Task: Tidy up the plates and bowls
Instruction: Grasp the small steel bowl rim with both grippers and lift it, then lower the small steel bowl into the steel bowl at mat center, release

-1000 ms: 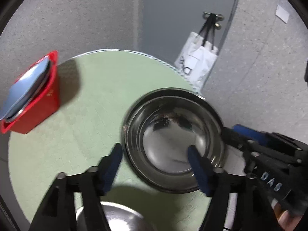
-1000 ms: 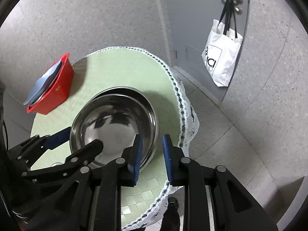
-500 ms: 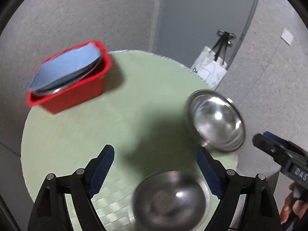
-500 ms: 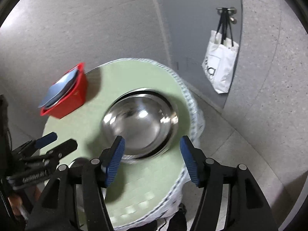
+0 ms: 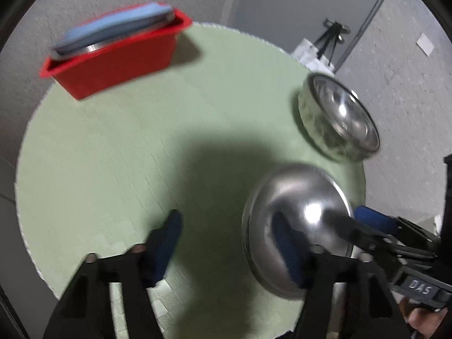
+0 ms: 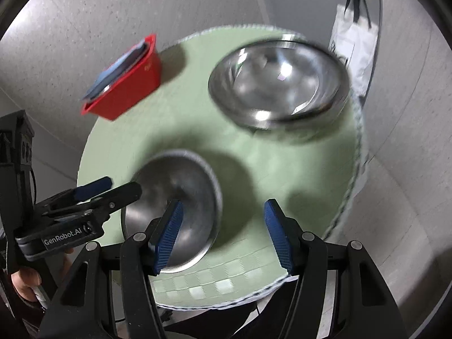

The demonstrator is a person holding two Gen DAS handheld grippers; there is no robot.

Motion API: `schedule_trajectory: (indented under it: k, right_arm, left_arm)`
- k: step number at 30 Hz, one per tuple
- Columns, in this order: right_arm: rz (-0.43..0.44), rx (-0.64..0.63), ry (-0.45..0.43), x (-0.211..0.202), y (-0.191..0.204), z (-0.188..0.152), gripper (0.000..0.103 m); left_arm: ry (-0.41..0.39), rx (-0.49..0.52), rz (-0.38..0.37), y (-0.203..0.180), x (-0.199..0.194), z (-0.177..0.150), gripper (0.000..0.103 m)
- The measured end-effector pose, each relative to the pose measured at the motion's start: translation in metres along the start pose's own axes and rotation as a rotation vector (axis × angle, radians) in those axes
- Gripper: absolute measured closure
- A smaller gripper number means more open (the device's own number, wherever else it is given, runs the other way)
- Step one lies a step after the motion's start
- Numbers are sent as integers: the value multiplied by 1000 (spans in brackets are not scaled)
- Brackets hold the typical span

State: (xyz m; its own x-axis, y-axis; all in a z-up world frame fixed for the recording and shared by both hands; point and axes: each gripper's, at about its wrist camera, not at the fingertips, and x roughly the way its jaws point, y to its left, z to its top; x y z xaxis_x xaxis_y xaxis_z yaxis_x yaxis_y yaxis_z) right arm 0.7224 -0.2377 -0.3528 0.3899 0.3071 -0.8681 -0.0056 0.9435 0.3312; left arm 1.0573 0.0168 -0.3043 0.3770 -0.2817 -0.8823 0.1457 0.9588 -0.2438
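A large steel bowl [image 5: 339, 121] [image 6: 279, 82] stands on the round green table [image 5: 113, 141] near its far right edge. A smaller steel bowl [image 5: 296, 226] [image 6: 183, 197] sits nearer, with both grippers at it. My left gripper [image 5: 226, 245] is closing, with the small bowl's left rim between its fingers and the pads clear of it. My right gripper [image 6: 223, 234] is closing slightly around the bowl's right rim without pressing on it. A red bin [image 5: 118, 62] [image 6: 127, 90] at the far left holds a blue plate and a steel plate [image 5: 113, 31] leaning on edge.
A white tote bag [image 6: 353, 42] hangs from a door handle beyond the table's far right edge. Grey wall and floor surround the table. A person's hand [image 6: 25, 279] grips the left tool. The table's lace-trimmed near edge lies just under my right fingers.
Both grippers have let go of the large bowl, which now stands at the far right. They drew back to the smaller bowl. The left jaws are narrower than half a second ago.
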Motion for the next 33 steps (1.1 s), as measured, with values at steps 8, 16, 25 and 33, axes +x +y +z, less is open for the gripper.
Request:
schedule_trajectory:
  k: [8, 16, 25, 33]
  right_arm:
    - [84, 9, 54, 16, -4, -9, 87]
    - [102, -31, -33, -35, -14, 10, 88]
    - [73, -35, -115, -68, -55, 64, 88]
    - [61, -32, -104, -58, -87, 101, 89]
  left_arm:
    - [25, 13, -93, 3, 6, -1, 97]
    - [-113, 69, -132, -28, -41, 21, 97]
    - [-148, 79, -152, -75, -23, 74, 97]
    - [-118, 54, -94, -121, 37, 116, 97]
